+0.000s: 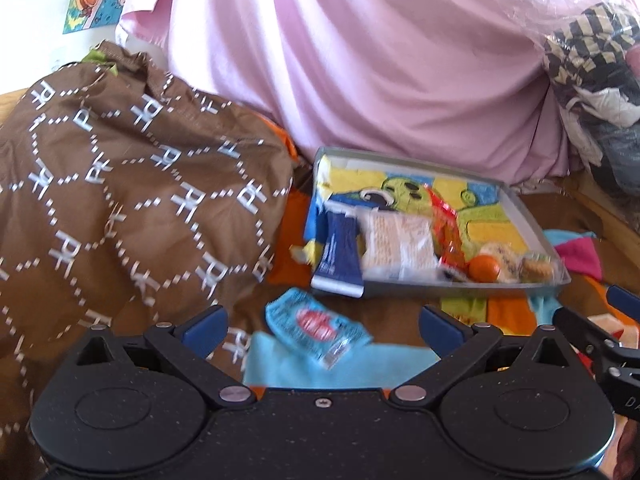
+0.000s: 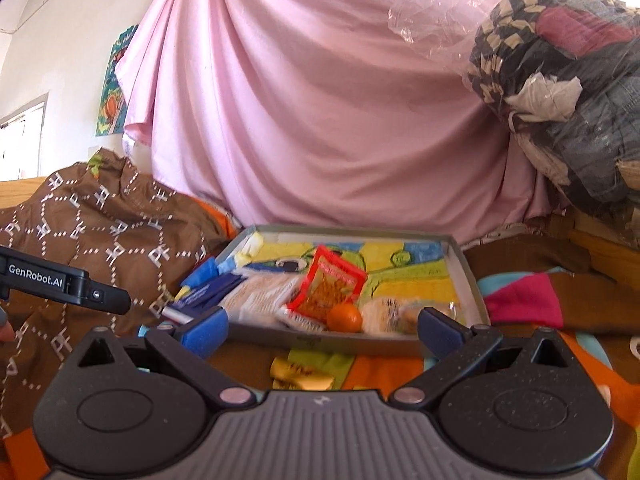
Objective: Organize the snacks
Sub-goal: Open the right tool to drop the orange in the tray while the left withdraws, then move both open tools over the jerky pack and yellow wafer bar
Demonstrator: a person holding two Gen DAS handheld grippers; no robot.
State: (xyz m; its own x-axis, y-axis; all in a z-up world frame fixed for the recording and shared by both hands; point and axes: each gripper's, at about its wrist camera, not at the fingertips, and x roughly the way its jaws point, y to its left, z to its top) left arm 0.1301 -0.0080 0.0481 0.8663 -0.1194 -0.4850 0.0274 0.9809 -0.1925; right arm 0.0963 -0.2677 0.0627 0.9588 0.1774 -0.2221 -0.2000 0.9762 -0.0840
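Note:
A grey tray lined with a cartoon cloth holds a dark blue packet, a pale clear-wrapped snack, a red-orange packet, an orange fruit and a wrapped bun. In front of it on the bedspread lies a light blue packet, right between the wide-apart fingers of my left gripper, which is open and empty. My right gripper is open just before the tray, near the orange fruit and red-orange packet. A yellow packet lies under it.
A brown patterned pillow bulges at the left. A pink sheet hangs behind the tray. A clear bag of clothes is stacked at the right. The bedspread is multicoloured. The other gripper's arm shows at left.

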